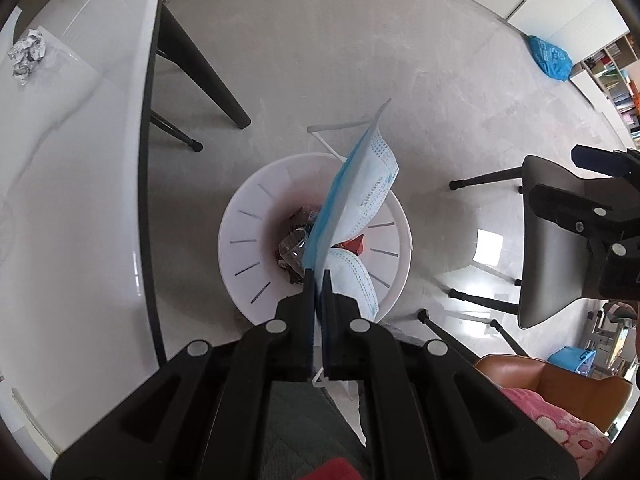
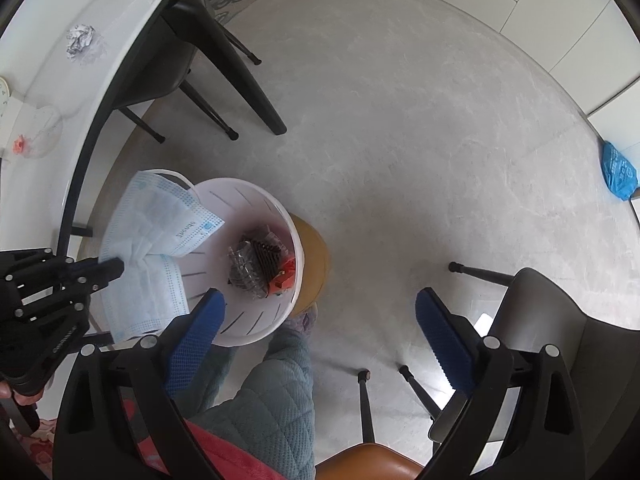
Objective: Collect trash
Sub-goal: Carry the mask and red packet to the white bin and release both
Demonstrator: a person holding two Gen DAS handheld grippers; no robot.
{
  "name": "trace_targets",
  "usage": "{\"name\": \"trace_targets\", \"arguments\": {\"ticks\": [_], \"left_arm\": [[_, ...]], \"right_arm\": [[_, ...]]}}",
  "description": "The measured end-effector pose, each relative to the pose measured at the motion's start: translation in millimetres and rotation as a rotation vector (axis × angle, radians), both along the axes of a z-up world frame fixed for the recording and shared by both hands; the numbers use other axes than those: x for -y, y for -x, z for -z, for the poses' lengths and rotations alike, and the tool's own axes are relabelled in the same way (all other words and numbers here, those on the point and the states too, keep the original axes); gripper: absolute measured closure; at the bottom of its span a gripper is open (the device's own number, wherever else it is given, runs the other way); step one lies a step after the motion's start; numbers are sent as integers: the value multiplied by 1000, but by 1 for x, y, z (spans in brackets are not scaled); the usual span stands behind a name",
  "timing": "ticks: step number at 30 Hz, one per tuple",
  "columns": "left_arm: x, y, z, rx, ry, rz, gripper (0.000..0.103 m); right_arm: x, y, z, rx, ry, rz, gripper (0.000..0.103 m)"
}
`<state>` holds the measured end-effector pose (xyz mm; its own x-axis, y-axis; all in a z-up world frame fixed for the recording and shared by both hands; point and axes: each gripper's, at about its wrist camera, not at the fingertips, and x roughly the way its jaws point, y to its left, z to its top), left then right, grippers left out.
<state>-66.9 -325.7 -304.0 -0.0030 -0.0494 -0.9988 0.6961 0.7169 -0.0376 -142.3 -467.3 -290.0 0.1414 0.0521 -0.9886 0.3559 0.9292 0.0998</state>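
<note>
My left gripper [image 1: 318, 276] is shut on a pale blue face mask [image 1: 360, 196] and holds it above the white slotted bin [image 1: 248, 220] on the floor. The bin holds dark wrappers, clear plastic and a red scrap [image 1: 354, 245]. In the right wrist view the left gripper [image 2: 118, 268] pinches the mask [image 2: 160, 224] over the bin's left rim [image 2: 294, 232]. My right gripper [image 2: 320, 312] is open and empty, to the right of the bin and above the floor. A crumpled paper ball [image 1: 27, 54] lies on the white table; it also shows in the right wrist view [image 2: 80, 42].
The white marble table [image 1: 72, 200] is on the left with black legs [image 1: 208, 76]. A grey chair [image 2: 560, 340] and a brown seat [image 2: 368, 460] stand to the right. A blue bag [image 2: 618, 174] lies on the floor. A clear cup [image 2: 42, 132] and orange scrap [image 2: 19, 145] sit on the table.
</note>
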Motion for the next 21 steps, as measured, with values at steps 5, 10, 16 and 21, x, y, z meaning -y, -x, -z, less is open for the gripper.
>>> {"name": "trace_targets", "arguments": {"ticks": [5, 10, 16, 21], "left_arm": [[0, 11, -3, -26, 7, -27, 100], [2, 15, -13, 0, 19, -17, 60], [-2, 20, -45, 116, 42, 14, 29], [-13, 20, -81, 212, 60, 17, 17]], "right_arm": [[1, 2, 0, -10, -9, 7, 7], [-2, -1, -3, -14, -8, 10, 7], [-4, -4, -2, -9, -12, 11, 8], [-13, -10, -11, 19, -8, 2, 8]]}}
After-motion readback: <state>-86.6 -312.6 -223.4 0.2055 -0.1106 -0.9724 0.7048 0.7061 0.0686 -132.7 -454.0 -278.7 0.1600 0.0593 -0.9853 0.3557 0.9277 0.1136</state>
